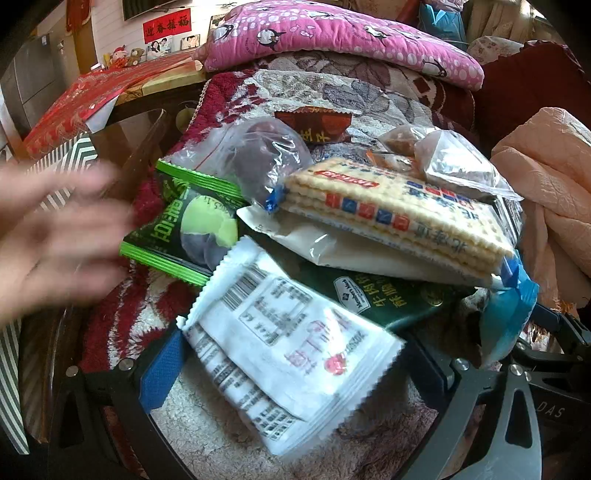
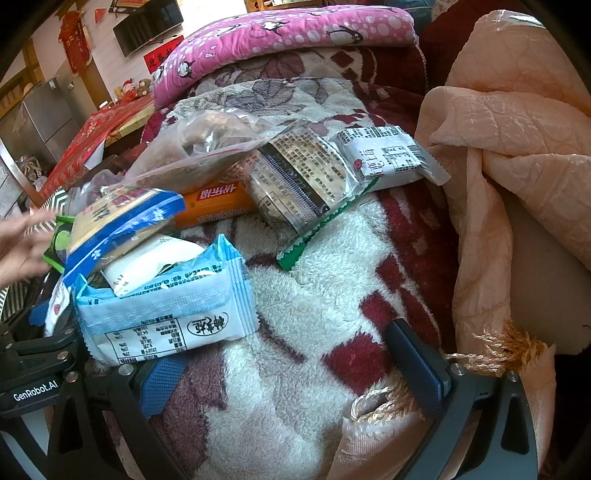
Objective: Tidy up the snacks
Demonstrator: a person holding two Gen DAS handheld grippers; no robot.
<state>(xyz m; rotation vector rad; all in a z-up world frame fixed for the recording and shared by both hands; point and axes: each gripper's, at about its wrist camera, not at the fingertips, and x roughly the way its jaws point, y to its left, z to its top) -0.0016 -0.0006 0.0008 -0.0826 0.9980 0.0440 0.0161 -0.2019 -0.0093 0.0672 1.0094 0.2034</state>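
While the snacks are lying heaped on a red and cream floral blanket [image 2: 314, 306], a peach quilt [image 2: 517, 155] is bunching up along its right side and a pink penguin-print cushion [image 1: 332, 33] is resting at the far end; a red wall banner [image 1: 167, 24] beyond is carrying Chinese characters too small to read surely. In the left wrist view a cracker pack [image 1: 399, 210] with a red label and blue and red squares is sitting on top of the pile; under it a dark green pouch [image 1: 369, 295] is showing a white badge and Chinese lettering; nearer, a white packet [image 1: 291, 343] with a barcode and pink characters is lying tilted between the fingers of the left gripper [image 1: 295, 373], whose jaws are standing wide apart, the packet spanning the gap without being squeezed. A small green wrapper [image 1: 184, 229] is sitting just left of it, beside a blurred bare hand [image 1: 55, 236]. In the right wrist view the right gripper [image 2: 295, 365] is also spread wide, with only blanket between its fingers; a pale blue and white packet [image 2: 166, 314] with a nutrition table is lying just beyond its left finger; farther off, an orange bar [image 2: 218, 203] with a red label, a clear biscuit pack [image 2: 299, 177] with dense print and a second white packet [image 2: 388, 155] are lying well apart from it.
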